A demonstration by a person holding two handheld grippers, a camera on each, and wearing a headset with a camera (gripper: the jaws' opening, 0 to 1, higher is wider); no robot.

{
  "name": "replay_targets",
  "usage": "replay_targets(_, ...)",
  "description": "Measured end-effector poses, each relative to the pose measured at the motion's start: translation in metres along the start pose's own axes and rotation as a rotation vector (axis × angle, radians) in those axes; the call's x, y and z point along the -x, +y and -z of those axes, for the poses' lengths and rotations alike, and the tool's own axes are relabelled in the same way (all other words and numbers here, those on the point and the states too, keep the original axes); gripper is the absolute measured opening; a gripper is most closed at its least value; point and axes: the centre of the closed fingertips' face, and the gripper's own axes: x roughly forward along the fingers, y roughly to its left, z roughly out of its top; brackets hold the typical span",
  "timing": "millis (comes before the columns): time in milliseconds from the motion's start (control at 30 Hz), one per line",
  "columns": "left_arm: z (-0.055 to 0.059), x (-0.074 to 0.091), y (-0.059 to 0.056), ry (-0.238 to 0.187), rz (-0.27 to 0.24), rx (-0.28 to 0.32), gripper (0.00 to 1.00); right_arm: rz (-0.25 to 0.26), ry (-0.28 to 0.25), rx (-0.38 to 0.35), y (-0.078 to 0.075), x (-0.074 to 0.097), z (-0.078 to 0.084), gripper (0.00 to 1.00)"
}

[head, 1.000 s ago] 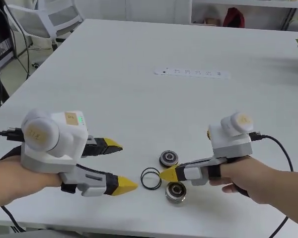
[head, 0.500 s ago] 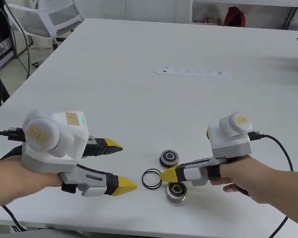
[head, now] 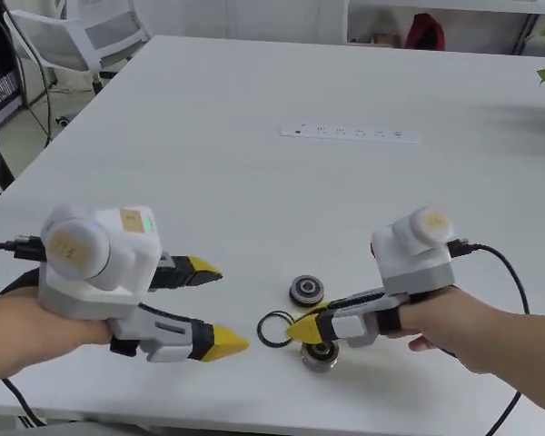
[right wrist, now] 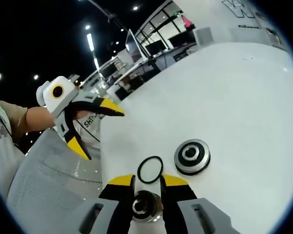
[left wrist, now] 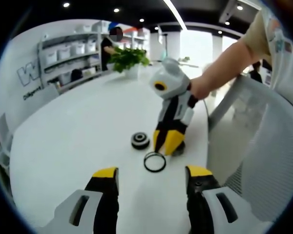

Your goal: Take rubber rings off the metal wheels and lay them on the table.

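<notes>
Rubber ring (head: pixel 272 329) lies flat on the white tabletop (head: pixel 254 182), free of both wheels and between the two tools. The far wheel (head: pixel 307 291) sits just beyond it with a dark band around its rim. The near wheel (head: pixel 320 356) lies just beside the ring, toward the person.

The right tool (head: pixel 295 331) has dipped since a second ago. In the head view its yellow tip now crosses the ring's right edge and covers more of the near wheel. In the right gripper view the near wheel (right wrist: pixel 146 205) sits between the jaws, which stand close along both its sides. Whether they actually pinch it I cannot tell.

The left tool (head: pixel 216 305) is much where it was, above the tabletop to the left of the ring, jaws spread wide and holding nothing. In the left gripper view the ring (left wrist: pixel 155 162) lies just ahead of the gap between them.

Ring and far wheel have not shifted, and the power strip (head: pixel 350 134) lies well apart, farther up the tabletop.
</notes>
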Motion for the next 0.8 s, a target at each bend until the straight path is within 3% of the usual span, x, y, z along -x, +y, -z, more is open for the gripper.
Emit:
replay_targets(200, -0.002, -0.002, 0.000, 0.003, 0.004, -0.009, 0.56, 0.014, 0.002, 0.050, 0.003, 0.002, -0.001, 0.29)
replay_targets(800, -0.008, -0.011, 0.010, 0.004, 0.003, -0.010, 0.55, 0.054, -0.079, 0.037, -0.007, 0.031, -0.011, 0.29)
